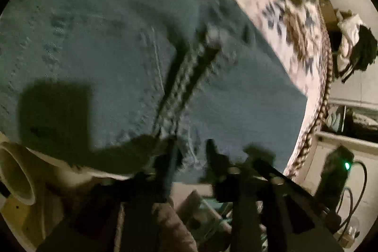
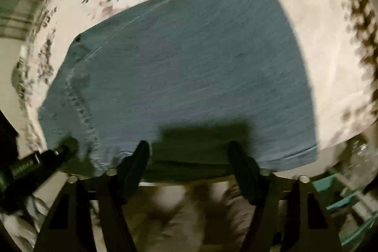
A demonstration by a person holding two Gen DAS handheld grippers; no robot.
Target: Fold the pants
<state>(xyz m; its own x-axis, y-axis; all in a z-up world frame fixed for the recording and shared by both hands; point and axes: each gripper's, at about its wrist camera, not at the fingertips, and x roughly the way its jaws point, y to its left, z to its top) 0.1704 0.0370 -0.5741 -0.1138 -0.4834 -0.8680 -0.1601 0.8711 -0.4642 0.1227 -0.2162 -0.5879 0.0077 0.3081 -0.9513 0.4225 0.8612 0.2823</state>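
Matt blue denim pants [image 2: 189,67] (coarse twill weave) on soft floral-printed cloth bedspread [image 2: 330,67]

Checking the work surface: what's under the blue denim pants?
The blue denim pants lie flat on a white cloth with a dark leaf print, which shows around their edges. Whatever is beneath the cloth, and the part of it under the pants, is covered.

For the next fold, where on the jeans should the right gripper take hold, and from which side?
Judging by the right wrist view, grip the jeans at their near edge, which lies just ahead of the right gripper by the edge of the floral cloth. Come from above and the near side: the denim lies flat, so only an edge offers a lip to pinch. The jaws stand open.
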